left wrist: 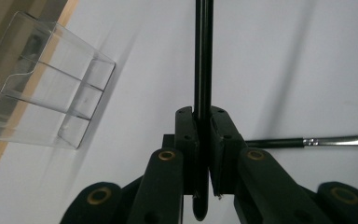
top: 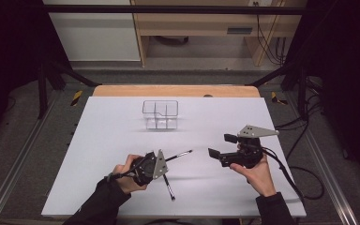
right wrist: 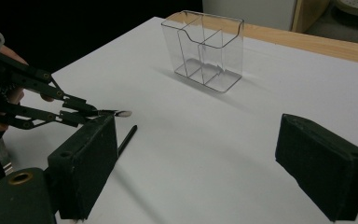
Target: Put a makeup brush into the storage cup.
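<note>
Scene: a white-topped counter (top: 122,187) carried a clear plastic organiser box with inner dividers (top: 160,114) standing upright near its far middle, and two thin black brushes nearer the person.
Left tongs: the left tongs (top: 165,161) were clamped on a slim black-handled brush with a metal ferrule (top: 180,154); in the left gripper view the handle (left wrist: 203,56) ran straight up between the pads, which pressed on it from both sides.
Held brush: it was lifted at the handle, its silvery tip pointing toward the right hand (top: 258,174), well apart from the organiser box.
Second brush: another black brush with a metal ferrule (top: 168,187) lay flat on the counter just beside and below the left tongs, touched by nothing; the left gripper view showed it lying crosswise behind the jaws (left wrist: 307,141).
Right tongs: the right tongs (top: 222,146) stood wide apart with nothing between the pads (right wrist: 84,168), facing the organiser box (right wrist: 205,51).
Step in hand: by my reading, the first brush was picked up and about to be carried to the box, or passed to the waiting right tongs.
Next move: it would call for tipping the brush upright, bringing it over one compartment and lowering it inside the rim before letting go.
</note>
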Tool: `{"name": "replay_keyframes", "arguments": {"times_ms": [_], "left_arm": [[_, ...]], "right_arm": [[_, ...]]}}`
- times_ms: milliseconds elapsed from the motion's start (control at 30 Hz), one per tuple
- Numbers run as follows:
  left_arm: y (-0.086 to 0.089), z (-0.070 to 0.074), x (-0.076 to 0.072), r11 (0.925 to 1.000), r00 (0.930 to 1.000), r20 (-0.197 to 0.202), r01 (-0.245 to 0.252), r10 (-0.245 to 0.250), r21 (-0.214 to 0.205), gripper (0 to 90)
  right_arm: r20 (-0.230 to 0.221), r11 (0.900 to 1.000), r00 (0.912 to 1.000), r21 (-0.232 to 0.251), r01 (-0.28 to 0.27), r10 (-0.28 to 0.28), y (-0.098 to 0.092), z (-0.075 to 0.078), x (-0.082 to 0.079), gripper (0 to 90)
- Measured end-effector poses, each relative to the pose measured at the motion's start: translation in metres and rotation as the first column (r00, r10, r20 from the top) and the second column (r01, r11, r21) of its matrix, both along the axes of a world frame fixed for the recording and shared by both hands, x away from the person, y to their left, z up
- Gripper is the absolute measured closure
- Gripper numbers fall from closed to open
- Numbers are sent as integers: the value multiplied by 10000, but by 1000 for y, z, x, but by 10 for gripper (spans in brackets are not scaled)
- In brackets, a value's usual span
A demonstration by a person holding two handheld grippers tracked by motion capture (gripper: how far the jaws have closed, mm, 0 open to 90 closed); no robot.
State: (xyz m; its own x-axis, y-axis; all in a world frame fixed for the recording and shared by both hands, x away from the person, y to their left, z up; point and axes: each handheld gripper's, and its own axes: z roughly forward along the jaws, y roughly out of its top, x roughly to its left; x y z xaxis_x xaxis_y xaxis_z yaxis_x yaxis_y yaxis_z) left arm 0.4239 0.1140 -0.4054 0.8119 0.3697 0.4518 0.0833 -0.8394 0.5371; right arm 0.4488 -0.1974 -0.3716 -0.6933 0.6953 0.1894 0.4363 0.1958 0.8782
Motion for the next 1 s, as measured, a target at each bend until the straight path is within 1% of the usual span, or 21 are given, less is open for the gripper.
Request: {"name": "replay_keyframes", "arguments": {"times_ms": [33,67,100,133,233,267,367,500,533,567,700,767,800,833,867,900,933,967,1000], "left_arm": [[-1,-1,0,9997,9999,-67,-93,92,-206,834],[-1,-1,0,9994,9998,-96,-202,199,-295,834],[-1,-1,0,9991,9996,-101,-259,256,-339,834],[-1,-1,0,9987,9994,-148,-323,317,-392,834],[-1,-2,1,9953,9976,-360,-609,583,-757,834],[0,-3,2,9935,9970,-384,-711,679,-894,834],[2,-3,3,9866,9934,-695,-997,913,-1294,834],[4,-1,3,9777,9891,-875,-1319,1188,-1636,834],[5,0,2,9727,9869,-994,-1434,1269,-1822,834],[6,1,2,9697,9858,-1045,-1497,1314,-1929,834],[8,1,1,9595,9827,-1073,-1716,1507,-2235,834],[8,1,0,9568,9817,-1008,-1808,1615,-2278,833],[7,0,0,9505,9805,-998,-1890,1690,-2465,834],[7,0,0,9470,9791,-1022,-1965,1757,-2541,833],[8,0,0,9502,9793,-990,-1959,1766,-2423,834],[7,-1,0,9474,9785,-992,-2006,1811,-2494,834],[6,-1,0,9474,9777,-1001,-2040,1845,-2465,834],[5,-2,0,9443,9765,-1029,-2099,1895,-2533,834],[5,-1,0,9433,9756,-1027,-2142,1939,-2536,834]], "right_arm": [[6,10000,10000,49,41,-41,0,0,-1,131],[27,9999,10000,97,42,-42,-1,0,-1,132],[-5,9997,10000,246,66,-66,0,0,-2,132],[27,9997,10000,221,56,-57,0,0,-2,132],[61,9994,10000,346,72,-74,1,-1,-4,132],[28,9992,10000,389,67,-68,1,-2,-4,132],[-16,9990,10000,456,25,-24,4,-4,-5,132],[-96,9985,9999,551,-40,46,8,-6,-5,138],[-75,9985,10000,540,-33,37,8,-7,-5,138],[-88,9985,10000,551,-3,8,8,-7,-5,140],[-142,9966,9999,824,1,11,12,-9,-6,153],[-198,9950,9998,1000,-80,100,14,-10,-6,158],[-207,9939,9997,1098,-109,133,16,-12,-6,160],[-240,9932,9996,1156,-135,163,18,-13,-6,163],[-260,9927,9994,1192,-198,230,19,-15,-5,172],[-345,9914,9990,1286,-248,294,21,-16,-5,181],[-373,9914,9987,1277,-295,345,23,-18,-5,184],[-453,9909,9983,1316,-295,358,24,-19,-5,190],[-434,9908,9982,1302,-365,424,25,-20,-4,195]]}}
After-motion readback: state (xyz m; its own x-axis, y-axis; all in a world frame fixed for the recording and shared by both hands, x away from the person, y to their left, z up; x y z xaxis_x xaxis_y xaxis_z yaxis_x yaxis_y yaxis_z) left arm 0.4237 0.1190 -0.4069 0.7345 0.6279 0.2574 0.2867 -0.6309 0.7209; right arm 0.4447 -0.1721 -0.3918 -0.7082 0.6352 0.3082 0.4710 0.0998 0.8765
